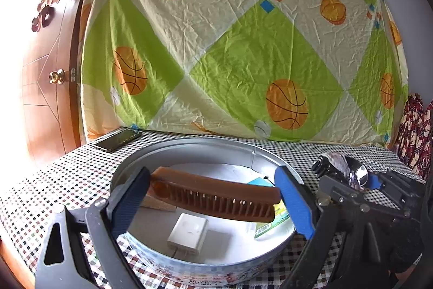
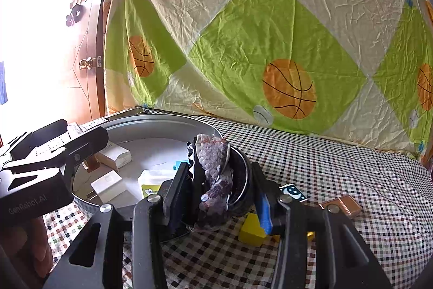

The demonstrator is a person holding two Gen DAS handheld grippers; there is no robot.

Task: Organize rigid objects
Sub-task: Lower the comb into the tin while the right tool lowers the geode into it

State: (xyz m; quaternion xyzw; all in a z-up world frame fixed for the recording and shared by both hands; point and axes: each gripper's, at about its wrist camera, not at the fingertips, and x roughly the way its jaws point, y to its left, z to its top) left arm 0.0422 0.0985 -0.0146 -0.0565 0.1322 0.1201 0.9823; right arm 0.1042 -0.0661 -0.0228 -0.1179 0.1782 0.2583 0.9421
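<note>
Patterned sheet [image 1: 230, 45], wooden door [image 1: 48, 58], checkered tablecloth [image 2: 338, 167].

Left gripper [image 1: 213, 197]: black metal linkage arms with triangular cut-outs, silver round-head screws at the pivots; one finger [image 1: 130, 198] dark with a textured face, the other blue-padded. Its housing, seen from the right, is black with faint "GenRobot.AI" lettering.

Right gripper [image 2: 220, 187]: same black arms, silver pivot screws, one dark finger, one blue-padded finger [image 2: 263, 207].

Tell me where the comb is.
In the left wrist view, the comb spans the left claw, clamped end to end above the round tin, over the white charger.
</note>
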